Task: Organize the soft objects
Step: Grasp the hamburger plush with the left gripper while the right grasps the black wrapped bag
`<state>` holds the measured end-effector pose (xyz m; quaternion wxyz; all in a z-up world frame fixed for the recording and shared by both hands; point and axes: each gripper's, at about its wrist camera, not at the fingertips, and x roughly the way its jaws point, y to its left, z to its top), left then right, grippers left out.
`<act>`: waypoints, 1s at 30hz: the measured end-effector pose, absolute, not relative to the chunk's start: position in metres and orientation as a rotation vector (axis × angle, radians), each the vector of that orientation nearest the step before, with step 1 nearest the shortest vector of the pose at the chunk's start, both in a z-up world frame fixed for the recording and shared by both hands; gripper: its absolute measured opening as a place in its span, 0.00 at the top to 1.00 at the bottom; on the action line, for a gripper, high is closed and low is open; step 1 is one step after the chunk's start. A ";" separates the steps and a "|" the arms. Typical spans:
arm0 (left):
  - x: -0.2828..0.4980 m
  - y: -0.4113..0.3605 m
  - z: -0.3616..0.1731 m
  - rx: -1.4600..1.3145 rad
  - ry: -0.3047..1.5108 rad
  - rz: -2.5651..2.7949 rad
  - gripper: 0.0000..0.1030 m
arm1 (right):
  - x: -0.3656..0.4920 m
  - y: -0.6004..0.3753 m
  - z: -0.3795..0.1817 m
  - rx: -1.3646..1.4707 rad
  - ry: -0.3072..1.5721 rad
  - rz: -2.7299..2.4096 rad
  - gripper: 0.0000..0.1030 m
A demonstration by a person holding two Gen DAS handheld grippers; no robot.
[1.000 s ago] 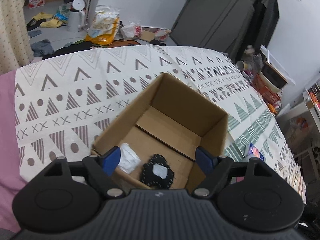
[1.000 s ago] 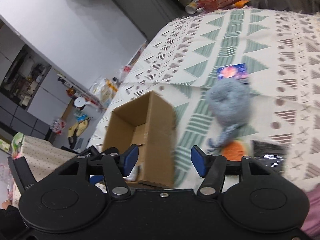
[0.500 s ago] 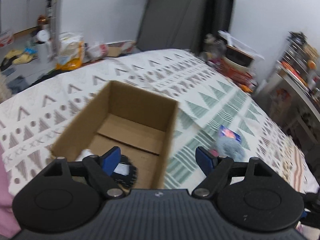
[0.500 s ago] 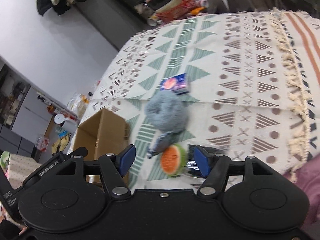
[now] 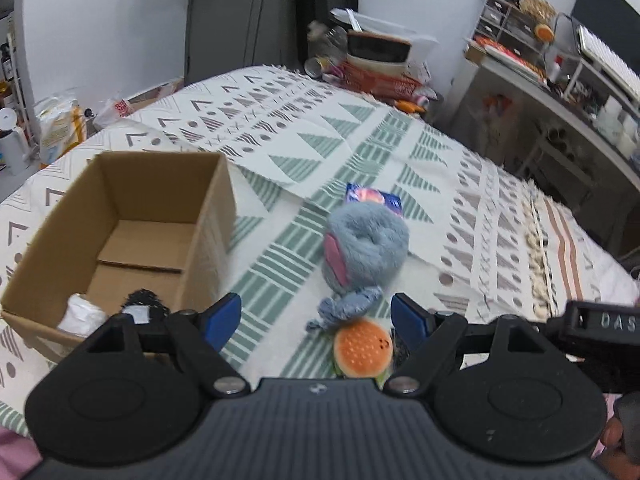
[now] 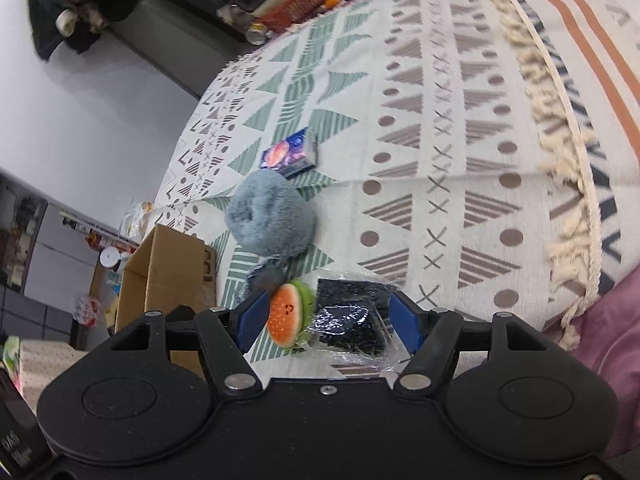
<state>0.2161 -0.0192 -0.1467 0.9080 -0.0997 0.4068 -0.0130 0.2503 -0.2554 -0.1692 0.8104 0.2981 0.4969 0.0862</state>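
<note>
A cardboard box [image 5: 120,216] stands on the patterned bedspread and holds a white soft item [image 5: 80,314] and a black one [image 5: 140,300]. To its right lie a grey plush [image 5: 364,248], a small burger toy [image 5: 362,348] and a blue packet [image 5: 372,198]. My left gripper [image 5: 316,316] hangs open above the plush's tail, holding nothing. My right gripper [image 6: 328,320] is open over the burger toy [image 6: 288,314] and a black wrapped packet [image 6: 352,316]; its pads touch neither. The grey plush [image 6: 268,216] and the box [image 6: 172,272] lie beyond.
The bedspread [image 6: 460,140] has a tasselled edge [image 6: 560,168] to the right, with pink bedding [image 6: 608,320] past it. Bowls and clutter [image 5: 380,52] sit beyond the bed's far end, and a crowded desk [image 5: 560,76] stands at the right.
The left view has swung from the box over to the plush and burger toy. My right gripper has come down closer to the burger and black packet, and its jaws have widened a little.
</note>
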 end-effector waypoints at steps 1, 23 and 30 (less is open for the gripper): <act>0.217 -0.022 -0.149 -0.203 0.847 -0.029 0.22 | 0.251 -0.258 -0.174 0.656 1.070 0.177 0.36; 0.251 -0.049 -0.212 -0.339 1.028 -0.017 0.25 | 0.279 -0.268 -0.237 0.833 1.218 0.165 0.36; 0.253 -0.054 -0.222 -0.342 1.053 -0.022 0.34 | 0.282 -0.264 -0.248 0.865 1.252 0.189 0.39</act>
